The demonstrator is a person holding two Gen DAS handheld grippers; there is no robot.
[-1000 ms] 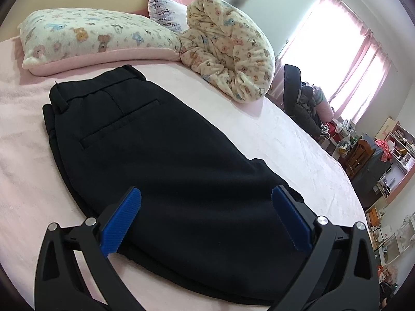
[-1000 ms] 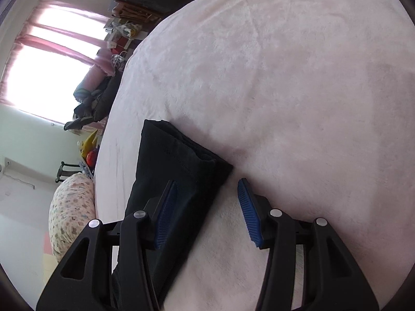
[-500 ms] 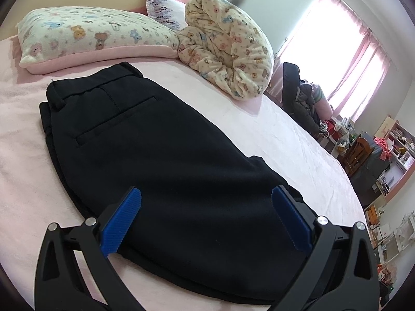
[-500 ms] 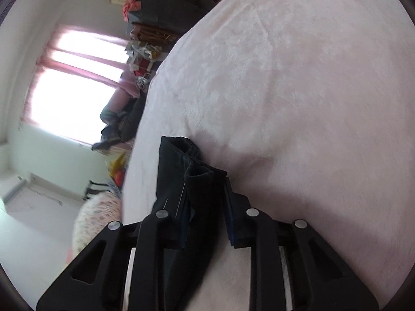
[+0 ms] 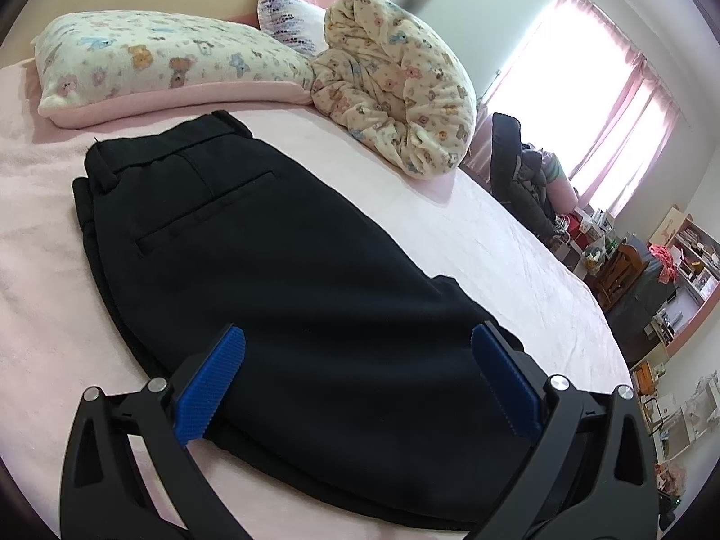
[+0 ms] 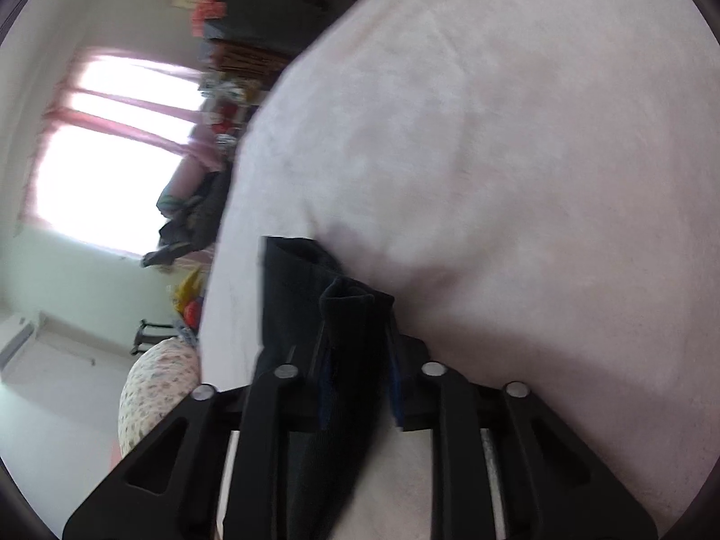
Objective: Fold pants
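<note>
Black pants lie flat on the pink bed, waistband toward the pillows, legs folded onto each other. My left gripper is open and hovers low over the thigh part, its blue pads on either side of the fabric. My right gripper is shut on the hem end of the pants and holds it lifted a little off the bed. The picture in the right wrist view is blurred by motion.
A teddy-print pillow and a rolled flowery blanket lie at the head of the bed. The pink bedspread stretches wide past the hem. A chair with clothes and cluttered shelves stand beside the bed.
My right gripper closed on the pants' hem end and lifted it, tilting upward. My left gripper stayed open and drifted slightly over the pants.
</note>
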